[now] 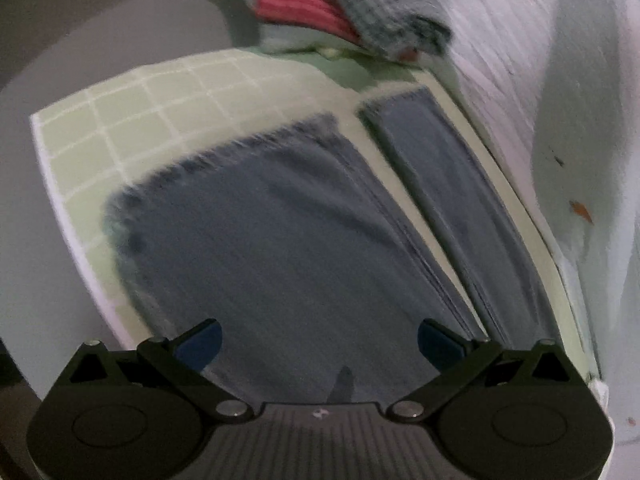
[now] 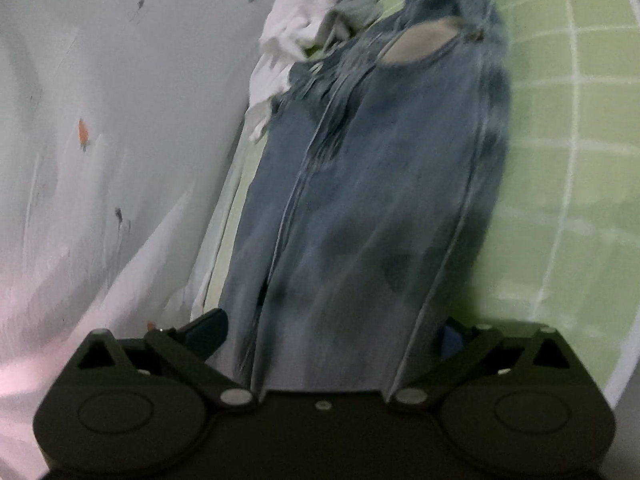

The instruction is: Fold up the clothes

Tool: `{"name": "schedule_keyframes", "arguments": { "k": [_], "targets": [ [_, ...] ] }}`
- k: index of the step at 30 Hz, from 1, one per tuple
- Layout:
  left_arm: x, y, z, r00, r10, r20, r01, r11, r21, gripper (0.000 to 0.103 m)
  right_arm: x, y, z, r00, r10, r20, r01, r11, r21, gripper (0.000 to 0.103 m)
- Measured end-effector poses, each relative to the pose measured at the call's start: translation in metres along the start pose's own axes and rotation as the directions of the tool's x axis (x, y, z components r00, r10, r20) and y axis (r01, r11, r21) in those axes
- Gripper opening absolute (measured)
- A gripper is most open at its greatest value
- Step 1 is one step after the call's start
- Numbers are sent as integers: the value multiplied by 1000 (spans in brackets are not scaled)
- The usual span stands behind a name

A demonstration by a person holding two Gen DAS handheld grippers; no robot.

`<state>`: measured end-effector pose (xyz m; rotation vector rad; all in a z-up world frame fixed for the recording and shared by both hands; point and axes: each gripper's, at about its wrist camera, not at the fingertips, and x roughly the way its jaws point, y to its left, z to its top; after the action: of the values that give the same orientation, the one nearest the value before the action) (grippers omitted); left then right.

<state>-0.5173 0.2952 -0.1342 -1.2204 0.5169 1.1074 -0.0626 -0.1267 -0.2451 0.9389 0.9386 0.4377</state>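
The blue jeans (image 1: 280,232) lay flat on the green gridded mat (image 1: 120,120), filling the centre of both wrist views. The left gripper (image 1: 318,340) stood wide at the frame's bottom, nothing between its pads. The right gripper (image 2: 332,336) was wide too — denim ran between its fingers, ungripped. Heaped clothes (image 1: 320,4) sat at upper centre — white printed cloth (image 1: 560,80) at right.

Count from my two cameras: one pair of blue jeans (image 1: 280,232), both legs (image 1: 452,184) laid out on one green grid mat (image 1: 132,120). One mixed pile of clothes (image 1: 340,8) at the mat's far end: one red striped piece, one grey checked piece, one white garment (image 2: 304,24). One pale printed sheet (image 2: 120,120) alongside. Blur hides anything more.
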Motion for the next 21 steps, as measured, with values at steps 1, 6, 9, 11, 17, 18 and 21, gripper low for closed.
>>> {"name": "schedule_keyframes", "arguments": {
  "k": [1,6,9,11,17,18,21],
  "targets": [
    [-2,7,3,1000,3,1,-3,1000,-14,103,3,3,-5,1000,-1,-7,1,1000,-4,103],
    [-9,35,9,999,-44,-8,43,997,-70,103,13,16,-18,1000,-21,-14,21,999,-29,103],
    [-13,34,10,1000,-17,-20,16,999,-41,103,17,22,-23,999,-31,-18,30,999,-34,103],
    [-16,34,9,1000,-8,-30,7,1000,-25,103,17,22,-25,999,-35,-18,35,999,-28,103],
    [-19,46,10,999,18,-45,-21,998,-61,103,24,26,-25,999,-47,-13,46,998,-29,103],
    [-20,47,11,999,24,-37,-26,998,-61,103,24,26,-25,999,-48,-14,48,998,-29,103],
    [-25,47,15,1000,30,-9,-30,998,-52,103,22,24,-25,999,-46,-12,46,999,-22,103]
  ]
}}
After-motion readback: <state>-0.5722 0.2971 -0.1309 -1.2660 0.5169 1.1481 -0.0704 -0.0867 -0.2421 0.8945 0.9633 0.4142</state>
